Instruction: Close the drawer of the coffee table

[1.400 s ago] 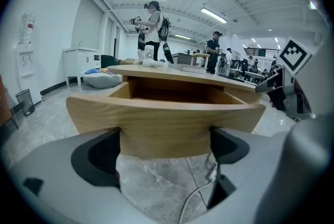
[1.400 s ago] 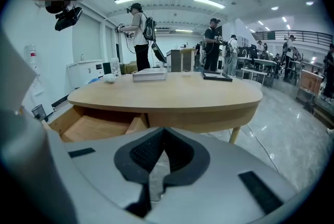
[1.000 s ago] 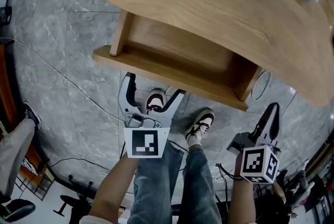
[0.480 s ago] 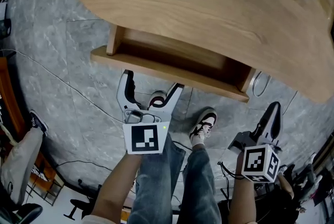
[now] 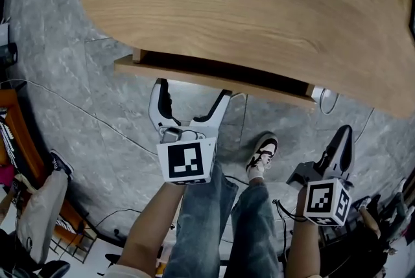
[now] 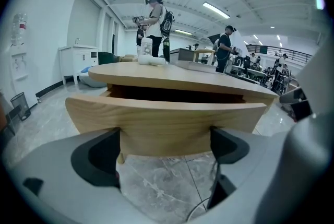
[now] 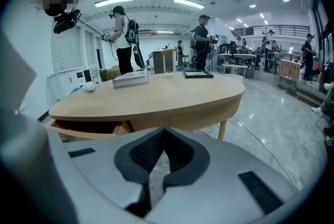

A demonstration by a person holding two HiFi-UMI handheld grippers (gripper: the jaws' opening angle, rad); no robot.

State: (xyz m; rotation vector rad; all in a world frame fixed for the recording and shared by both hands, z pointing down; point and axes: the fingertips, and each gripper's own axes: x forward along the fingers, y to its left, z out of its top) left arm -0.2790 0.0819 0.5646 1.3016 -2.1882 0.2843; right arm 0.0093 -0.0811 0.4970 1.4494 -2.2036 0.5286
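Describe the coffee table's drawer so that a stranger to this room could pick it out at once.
Find the big oval wooden coffee table on the grey marble floor. Under its near edge a curved wooden drawer front juts out slightly, a dark gap behind it; nothing else projects from the rim.

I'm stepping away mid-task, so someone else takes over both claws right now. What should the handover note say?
Left claw: open, tips at the front of the drawer, nothing gripped; contact is not certain.
Right claw: shut, empty, held low, off to the right of the drawer.
Drawer: mostly under the coffee table, with a dark gap open above its front.
Left to do: push the front in until flush.
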